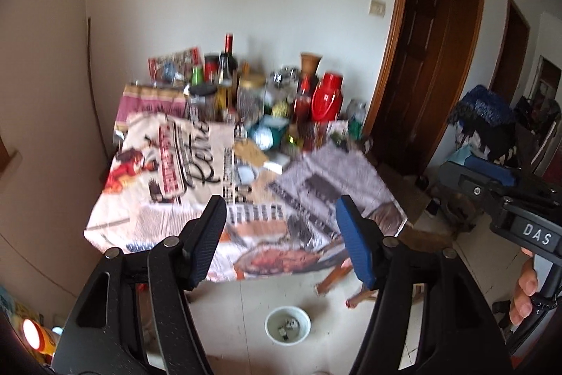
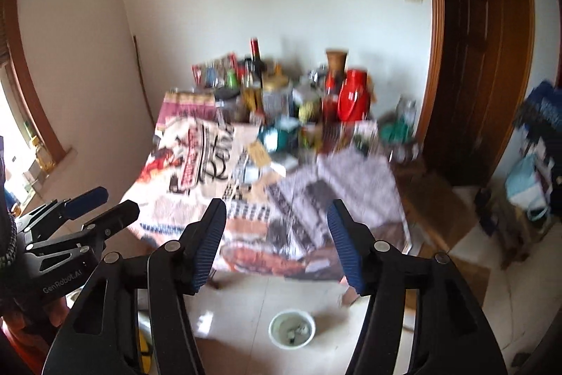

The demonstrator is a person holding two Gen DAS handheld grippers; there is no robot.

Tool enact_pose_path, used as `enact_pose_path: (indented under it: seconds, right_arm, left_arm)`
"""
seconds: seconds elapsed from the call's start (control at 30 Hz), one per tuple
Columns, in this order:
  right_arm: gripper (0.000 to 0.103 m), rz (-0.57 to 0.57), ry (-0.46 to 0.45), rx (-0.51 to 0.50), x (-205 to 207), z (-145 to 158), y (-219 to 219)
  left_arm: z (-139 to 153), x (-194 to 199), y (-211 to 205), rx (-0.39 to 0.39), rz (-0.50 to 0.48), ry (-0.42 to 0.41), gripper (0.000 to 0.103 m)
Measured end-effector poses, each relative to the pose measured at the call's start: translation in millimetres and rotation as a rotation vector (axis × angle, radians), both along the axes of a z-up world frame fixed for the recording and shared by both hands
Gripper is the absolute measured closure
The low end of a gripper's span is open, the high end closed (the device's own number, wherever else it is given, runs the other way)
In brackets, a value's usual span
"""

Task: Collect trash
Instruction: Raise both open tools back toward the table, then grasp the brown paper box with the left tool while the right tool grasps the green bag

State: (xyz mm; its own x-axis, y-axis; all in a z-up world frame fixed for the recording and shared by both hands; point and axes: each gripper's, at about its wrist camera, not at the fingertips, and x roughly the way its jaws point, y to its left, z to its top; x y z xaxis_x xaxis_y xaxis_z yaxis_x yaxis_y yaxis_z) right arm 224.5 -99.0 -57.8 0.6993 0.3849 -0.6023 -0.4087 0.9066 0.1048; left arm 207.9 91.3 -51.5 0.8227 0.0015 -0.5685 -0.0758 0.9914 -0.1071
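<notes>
A table (image 1: 147, 227) (image 2: 354, 178) covered with printed newspaper sheets stands ahead against the far wall. Loose scraps, a yellow-brown paper piece (image 1: 251, 153) (image 2: 259, 154) and a crumpled foil ball (image 1: 262, 136) lie near its middle. My left gripper (image 1: 281, 209) hangs open in the air before the table's near edge, with nothing between its fingers. My right gripper (image 2: 277, 211) is also open and empty, at about the same height. Each gripper shows in the other's view: the right one (image 1: 491, 185) at the right edge, the left one (image 2: 102, 202) at the left edge.
Bottles, jars and a red jug (image 1: 326, 99) (image 2: 353, 101) crowd the table's back half. A white bowl (image 1: 288, 325) (image 2: 291, 329) with small bits inside sits on the tiled floor below the table's front. A dark wooden door (image 1: 432, 58) is right; clutter and bags (image 2: 534, 136) farther right.
</notes>
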Motion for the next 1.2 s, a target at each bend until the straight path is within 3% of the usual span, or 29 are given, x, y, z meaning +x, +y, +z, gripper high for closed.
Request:
enact_pose_path:
  seconds: [0.1, 0.17, 0.43, 0.57, 0.87, 1.2]
  right_arm:
    - [0.046, -0.034, -0.046, -0.02, -8.9, 16.4, 4.4]
    - [0.035, -0.056, -0.057, -0.019, -11.5, 21.0, 5.6]
    - [0.033, -0.158, -0.057, 0.025, 4.8, 29.2, -8.8]
    - [0.033, -0.196, -0.086, 0.041, 23.9, 31.7, -19.6]
    - [0.033, -0.165, -0.073, 0.05, 111.5, 33.0, -44.5]
    - [0.033, -0.016, -0.03, 0.053, 215.3, 29.5, -41.2]
  left_arm:
    - [15.2, -7.2, 4.5, 0.015, -0.006, -0.047, 0.026]
    - [24.6, -8.5, 8.3, 0.019, -0.02, -0.077, 0.02]
    - [37.3, 22.6, 20.9, 0.009, -0.017, -0.092, 0.019]
    - [35.2, 49.5, 20.8, 0.05, 0.004, -0.077, 0.019]
    - [35.0, 141.2, 21.4, 0.031, 0.134, -0.052, 0.019]
    - [35.6, 224.4, 23.8, 0.013, 0.314, -0.041, 0.019]
